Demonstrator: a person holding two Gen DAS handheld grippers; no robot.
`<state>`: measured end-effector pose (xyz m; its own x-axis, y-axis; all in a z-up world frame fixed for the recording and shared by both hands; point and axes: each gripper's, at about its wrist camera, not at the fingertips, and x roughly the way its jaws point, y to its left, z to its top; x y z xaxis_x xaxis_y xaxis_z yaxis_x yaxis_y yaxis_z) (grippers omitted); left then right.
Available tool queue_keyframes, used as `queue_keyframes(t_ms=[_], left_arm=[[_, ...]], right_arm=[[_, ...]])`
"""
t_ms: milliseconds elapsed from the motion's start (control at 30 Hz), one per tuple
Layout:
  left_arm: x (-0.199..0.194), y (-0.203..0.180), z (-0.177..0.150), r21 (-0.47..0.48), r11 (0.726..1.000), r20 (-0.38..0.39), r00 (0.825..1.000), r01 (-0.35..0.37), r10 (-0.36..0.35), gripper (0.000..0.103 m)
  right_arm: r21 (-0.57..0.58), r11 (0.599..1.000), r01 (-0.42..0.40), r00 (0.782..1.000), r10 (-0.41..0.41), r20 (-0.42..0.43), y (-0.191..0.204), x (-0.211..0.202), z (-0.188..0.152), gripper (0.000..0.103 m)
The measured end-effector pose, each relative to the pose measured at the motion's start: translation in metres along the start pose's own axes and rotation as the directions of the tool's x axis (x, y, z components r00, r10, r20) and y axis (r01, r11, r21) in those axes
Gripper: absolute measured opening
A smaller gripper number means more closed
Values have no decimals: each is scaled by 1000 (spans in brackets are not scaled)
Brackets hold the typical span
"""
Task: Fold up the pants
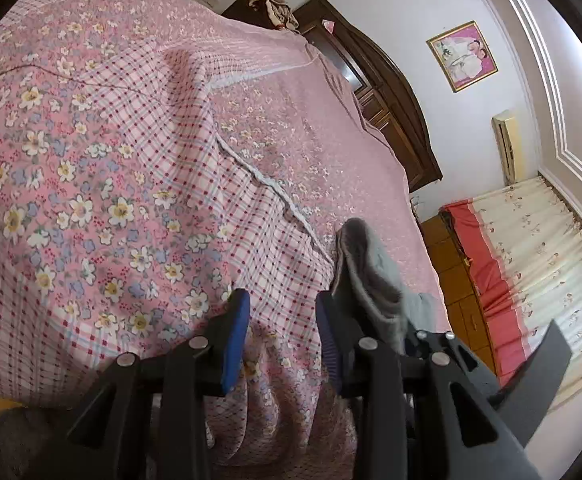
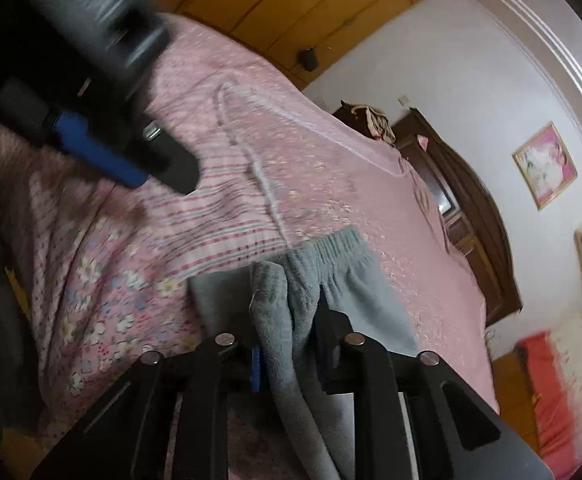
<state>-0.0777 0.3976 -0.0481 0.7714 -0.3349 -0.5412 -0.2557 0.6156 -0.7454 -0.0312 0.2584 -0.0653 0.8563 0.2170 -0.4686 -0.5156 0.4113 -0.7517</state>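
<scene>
Grey fleece pants (image 2: 343,276) lie on the pink floral bedspread (image 2: 331,168), elastic waistband toward the far side. My right gripper (image 2: 287,320) is shut on a bunched fold of the pants and lifts it off the bed. In the left wrist view my left gripper (image 1: 281,312) is open and empty above the bedspread (image 1: 131,140), and the raised grey pants fold (image 1: 367,272) stands just right of its right finger. The left gripper also shows blurred at the upper left of the right wrist view (image 2: 131,160).
A dark wooden headboard (image 1: 391,92) runs along the far edge of the bed. A framed picture (image 1: 462,56) hangs on the white wall. A red and cream curtain (image 1: 531,264) hangs at the right. Wooden floor (image 2: 291,8) lies beyond the bed.
</scene>
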Motion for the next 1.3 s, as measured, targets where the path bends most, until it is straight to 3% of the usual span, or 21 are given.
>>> queue_keyframes(t_ms=[67,133,167,233,267,300,467,533,600,633,700,767,800,900,967,1033,1100,1167,1200,1233,1300], left_arm=[[-4,2,-5,7,1000,0,1000,-5,5,35],[-5,2,-3,20,1000,5,1000,-7,7,35],[-8,2,-3,29,1000,5,1000,0,0,35],[-13,-6,-3,54,999,-13,1000,4,-3,35],[-15,-15,-1,85,996,-3,999,-36,36,35],[-17,-28,-2,126,989,14,997,-82,81,35],[-10,-120,-18,342,936,23,996,-85,82,41],[4,-158,-30,443,896,8,1000,-29,28,43],[31,-184,-41,513,858,-23,999,-9,24,44],[47,-187,-44,530,847,-29,997,-39,65,42],[80,-169,-46,527,827,-35,967,-196,252,30],[92,-142,-48,520,808,-48,934,-278,353,7],[87,-124,-50,522,806,-41,935,-280,351,4],[64,-111,-43,471,845,-58,946,-255,318,3],[55,-119,-40,473,836,-46,940,-278,339,3],[50,-146,-41,515,800,2,934,-307,357,19],[54,-176,-38,560,794,-2,958,-237,288,36],[65,-200,-34,586,795,-32,976,-155,214,39],[80,-211,-29,598,795,-56,984,-102,169,39],[90,-215,-26,599,796,-64,985,-89,158,39],[121,-207,-12,588,793,-64,968,-159,241,34]], right_arm=[[46,999,-22,1000,23,-3,-3,-7,-4,26],[259,955,-147,989,149,11,-27,-24,-13,36],[378,893,-243,969,237,62,-43,-33,-22,41],[555,705,-442,895,392,214,-77,-50,-48,42],[601,622,-502,861,427,278,-93,-58,-64,42],[638,568,-520,849,426,312,-111,-67,-85,42],[749,559,-355,932,272,239,-183,-97,-190,38],[802,431,-414,905,289,312,-202,-89,-225,18],[830,307,-466,872,317,373,-201,-74,-248,13],[841,289,-458,871,335,360,-194,-66,-255,13],[893,326,-309,911,371,180,-176,-49,-266,12],[920,275,-280,897,415,149,-164,-45,-280,3],[926,234,-296,895,407,183,-166,-50,-284,3],[913,229,-339,889,394,232,-185,-56,-275,3],[887,218,-407,878,362,314,-207,-55,-263,3],[853,182,-489,841,357,406,-228,-41,-250,3],[837,140,-529,800,410,438,-246,0,-239,3],[852,85,-517,775,469,423,-261,44,-245,3],[863,14,-505,755,492,434,-268,72,-258,3],[884,-42,-466,752,508,420,-271,93,-275,1],[917,-112,-382,775,502,384,-278,124,-314,0]])
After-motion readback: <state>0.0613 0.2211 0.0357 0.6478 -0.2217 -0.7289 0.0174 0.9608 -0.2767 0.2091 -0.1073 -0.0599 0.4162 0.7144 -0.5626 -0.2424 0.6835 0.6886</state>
